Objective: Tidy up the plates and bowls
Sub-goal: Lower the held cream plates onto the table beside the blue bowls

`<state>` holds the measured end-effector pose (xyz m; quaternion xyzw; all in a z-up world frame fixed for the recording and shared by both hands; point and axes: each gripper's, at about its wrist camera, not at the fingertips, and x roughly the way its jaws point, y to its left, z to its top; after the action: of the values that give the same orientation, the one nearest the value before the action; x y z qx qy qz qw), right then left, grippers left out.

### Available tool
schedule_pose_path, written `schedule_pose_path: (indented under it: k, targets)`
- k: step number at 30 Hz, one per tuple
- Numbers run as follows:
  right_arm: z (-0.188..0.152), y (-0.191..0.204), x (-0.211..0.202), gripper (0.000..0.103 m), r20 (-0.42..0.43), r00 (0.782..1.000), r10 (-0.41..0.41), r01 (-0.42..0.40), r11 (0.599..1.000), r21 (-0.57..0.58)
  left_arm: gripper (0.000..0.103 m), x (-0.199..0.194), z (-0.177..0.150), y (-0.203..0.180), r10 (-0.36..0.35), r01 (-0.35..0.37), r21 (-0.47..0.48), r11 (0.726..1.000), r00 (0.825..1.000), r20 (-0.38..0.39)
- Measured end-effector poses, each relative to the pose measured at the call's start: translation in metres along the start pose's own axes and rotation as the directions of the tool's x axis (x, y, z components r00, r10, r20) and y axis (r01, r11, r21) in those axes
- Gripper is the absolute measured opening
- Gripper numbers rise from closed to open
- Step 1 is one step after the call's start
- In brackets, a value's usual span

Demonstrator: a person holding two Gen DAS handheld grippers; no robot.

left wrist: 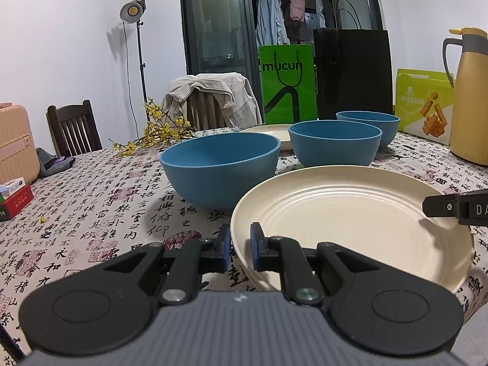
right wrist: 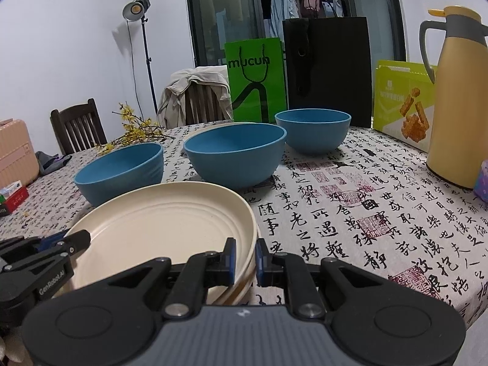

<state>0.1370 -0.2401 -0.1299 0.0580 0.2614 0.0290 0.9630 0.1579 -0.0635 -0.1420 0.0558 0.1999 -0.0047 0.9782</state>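
A stack of cream plates (left wrist: 350, 222) (right wrist: 158, 225) sits at the near table edge. My left gripper (left wrist: 240, 248) straddles its left rim, jaws nearly closed on it. My right gripper (right wrist: 245, 259) straddles the right rim the same way; it also shows in the left wrist view (left wrist: 451, 209). Three blue bowls stand behind: a near left one (left wrist: 221, 169) (right wrist: 120, 174), a middle one (left wrist: 335, 145) (right wrist: 235, 152), and a far one (left wrist: 367, 123) (right wrist: 312, 131). Another cream plate (left wrist: 268, 132) lies behind the bowls.
A yellow thermos (right wrist: 457, 97) and a green snack box (right wrist: 402, 100) stand at the right. A green bag (right wrist: 256, 79) and a black bag (right wrist: 329, 67) stand at the back. Yellow flowers (left wrist: 155, 134) lie at the far left. Small boxes (left wrist: 13, 198) sit at the left edge.
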Motion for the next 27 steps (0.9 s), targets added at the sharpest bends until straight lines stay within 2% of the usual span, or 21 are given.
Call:
schedule_pose_path:
  k: [14, 27]
  targets:
    - [-0.007, 0.012, 0.003, 0.013, 0.031, 0.997, -0.068, 0.071, 0.992, -0.107, 0.014, 0.002, -0.004, -0.008, 0.026, -0.027, 0.053, 0.998, 0.999, 0.022]
    - [-0.012, 0.017, 0.007, 0.013, 0.037, 0.995, -0.094, 0.098, 0.985, -0.142, 0.014, 0.007, -0.009, -0.016, 0.057, -0.059, 0.102, 0.993, 0.998, 0.021]
